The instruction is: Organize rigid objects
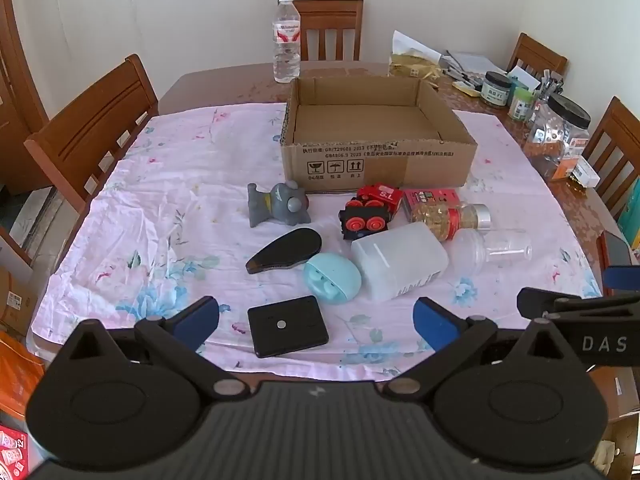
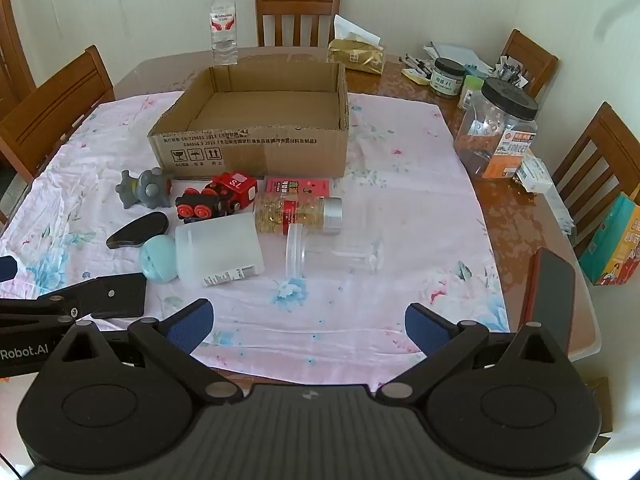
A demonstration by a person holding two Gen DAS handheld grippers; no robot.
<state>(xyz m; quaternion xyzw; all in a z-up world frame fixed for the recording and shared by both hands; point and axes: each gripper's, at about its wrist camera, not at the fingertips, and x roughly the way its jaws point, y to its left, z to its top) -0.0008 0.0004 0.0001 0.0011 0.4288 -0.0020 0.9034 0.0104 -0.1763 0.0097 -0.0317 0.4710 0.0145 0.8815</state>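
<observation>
An empty cardboard box (image 1: 380, 160) (image 2: 256, 152) stands on the floral cloth. In front of it lie a grey toy (image 1: 278, 204) (image 2: 144, 189), a red toy train (image 1: 370, 210) (image 2: 218, 199), a red packet (image 1: 430, 198), a capsule bottle (image 1: 452, 218) (image 2: 298, 212), a white container (image 1: 400, 260) (image 2: 218, 250), a clear jar (image 1: 496, 250) (image 2: 334, 254), a teal case (image 1: 332, 278) (image 2: 158, 260), a black curved piece (image 1: 284, 256) (image 2: 138, 230) and a black square plate (image 1: 286, 330). My left gripper (image 1: 316, 322) is open and empty above the plate. My right gripper (image 2: 308, 324) is open and empty over bare cloth.
A water bottle (image 1: 286, 40) stands behind the box. Jars (image 2: 496, 128), pens and a tissue pack (image 2: 356, 54) crowd the table's right side. A dark phone (image 2: 550, 296) lies at the right edge. Wooden chairs (image 1: 92, 120) surround the table.
</observation>
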